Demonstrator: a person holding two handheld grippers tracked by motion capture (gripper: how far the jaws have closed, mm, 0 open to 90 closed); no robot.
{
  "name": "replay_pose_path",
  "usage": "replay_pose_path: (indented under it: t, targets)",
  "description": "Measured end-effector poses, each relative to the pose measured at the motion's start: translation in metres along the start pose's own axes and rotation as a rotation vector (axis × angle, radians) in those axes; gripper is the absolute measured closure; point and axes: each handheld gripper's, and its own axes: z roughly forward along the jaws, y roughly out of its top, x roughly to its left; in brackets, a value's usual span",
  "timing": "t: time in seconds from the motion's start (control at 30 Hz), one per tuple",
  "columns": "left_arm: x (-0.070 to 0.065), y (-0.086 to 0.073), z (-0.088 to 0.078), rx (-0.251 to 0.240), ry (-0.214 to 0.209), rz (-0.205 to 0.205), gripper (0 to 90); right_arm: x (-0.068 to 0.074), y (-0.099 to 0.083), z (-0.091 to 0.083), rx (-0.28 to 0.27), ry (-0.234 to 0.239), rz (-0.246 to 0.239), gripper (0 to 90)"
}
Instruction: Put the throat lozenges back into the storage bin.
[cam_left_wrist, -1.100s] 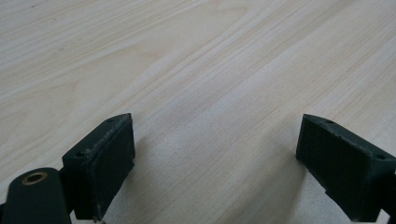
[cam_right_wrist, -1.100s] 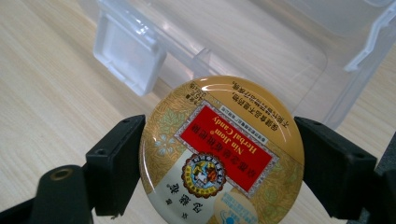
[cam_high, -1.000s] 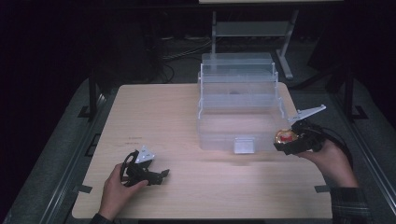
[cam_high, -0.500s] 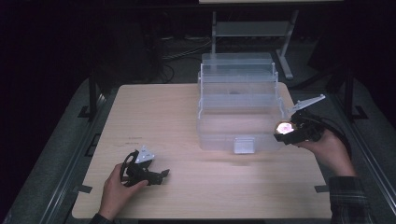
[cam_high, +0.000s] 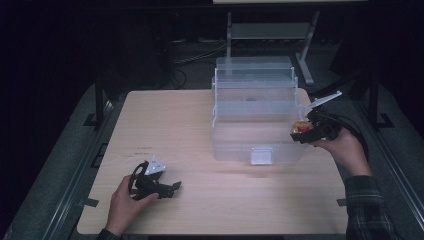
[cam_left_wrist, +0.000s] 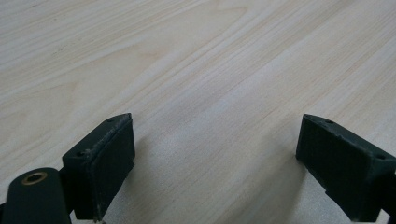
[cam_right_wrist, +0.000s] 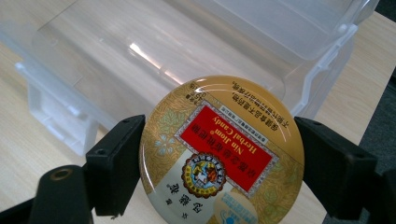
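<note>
My right gripper (cam_right_wrist: 219, 163) is clamped on a round herbal candy tin (cam_right_wrist: 219, 154), one black jaw on each side of its rim. The tin's bottom edge runs off the frame in the right gripper view, so I can't make out the lowest print. From here its gold lid faces me, tilted, and the red label's lettering reads upside down, the label's long side slanting from upper left to lower right. Being round, the tin has no long axis of its own.

Up in the high view the tin (cam_high: 300, 128) is just a small red-and-gold spot at the right gripper (cam_high: 306, 133), too small to read, held above the table (cam_high: 165, 120) just beside the right front corner of the clear plastic tiered storage box (cam_high: 255, 120). Whether it touches the box wall I can't tell. My right hand (cam_high: 345, 150) is wrapped around the gripper body and hides most of it.

The right gripper view shows the box (cam_right_wrist: 187, 51) close up behind the tin: empty see-through trays with the wood grain showing through.

My left gripper (cam_high: 152, 184) rests low on the near left of the table, well apart from the box. In its own view the left gripper (cam_left_wrist: 212, 158) has its jaws spread wide over bare wood, with nothing between them.
</note>
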Motion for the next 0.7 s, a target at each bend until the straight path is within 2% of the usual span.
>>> replay_pose_path:
  t: [0.33,0.7]
  targets:
    - [0.0,0.0,0.0,0.0,-0.001,-0.002,10.9,-0.005,0.008,0.012,0.005,-0.002,0.021,19.5]
    - [0.0,0.0,0.0,0.0,-0.001,-0.002,10.9,-0.01,0.009,0.021,0.023,0.008,0.042,19.2]
